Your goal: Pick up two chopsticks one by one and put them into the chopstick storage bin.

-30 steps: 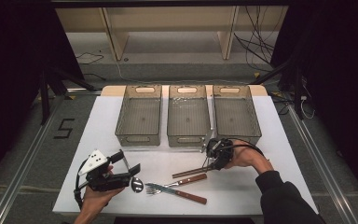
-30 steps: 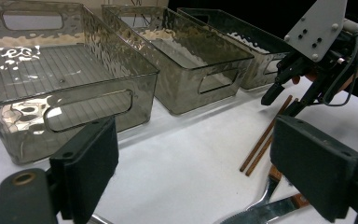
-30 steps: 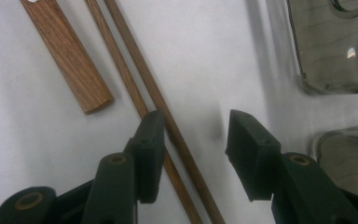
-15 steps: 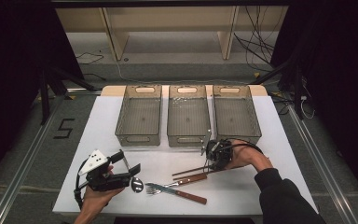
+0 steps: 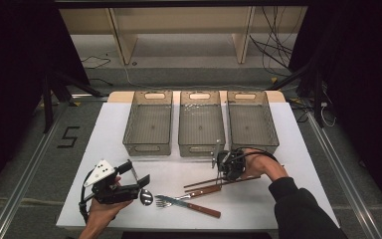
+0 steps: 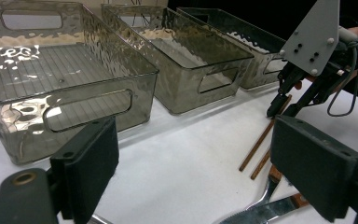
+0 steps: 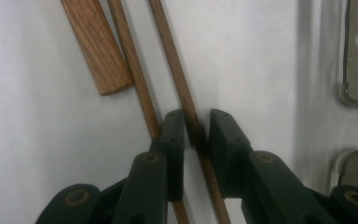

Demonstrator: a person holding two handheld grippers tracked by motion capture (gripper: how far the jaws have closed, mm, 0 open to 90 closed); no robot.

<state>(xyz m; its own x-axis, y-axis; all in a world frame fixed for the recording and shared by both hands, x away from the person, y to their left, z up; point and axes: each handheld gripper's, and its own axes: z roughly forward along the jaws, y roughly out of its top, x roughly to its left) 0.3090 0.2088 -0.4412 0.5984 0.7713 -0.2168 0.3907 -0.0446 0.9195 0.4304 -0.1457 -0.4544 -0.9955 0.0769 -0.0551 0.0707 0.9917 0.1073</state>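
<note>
Looking down from the high view, the right gripper stands over a pair of chopsticks that lie side by side on the white table, just in front of the middle one of three clear bins; nearer the person lie a wood-handled knife, a fork and a spoon, and the left gripper rests low at the left with its tongs spread and nothing between them. From the left gripper view, its own two black pads stand wide apart over bare table, and beyond them the other gripper tips down onto the sticks. Closest in, the right gripper view shows its jaws, which have just been closing, set on either side of one chopstick (the second stick lies outside the left pad, beside the knife handle); the pads look almost on the wood, but whether they already press it I cannot tell. Such a stick is probably light, stiff, smooth and round, so it may roll or pivot in the pinch; taking it near mid-length, square across the pads, would likely keep it level when lifted.
</note>
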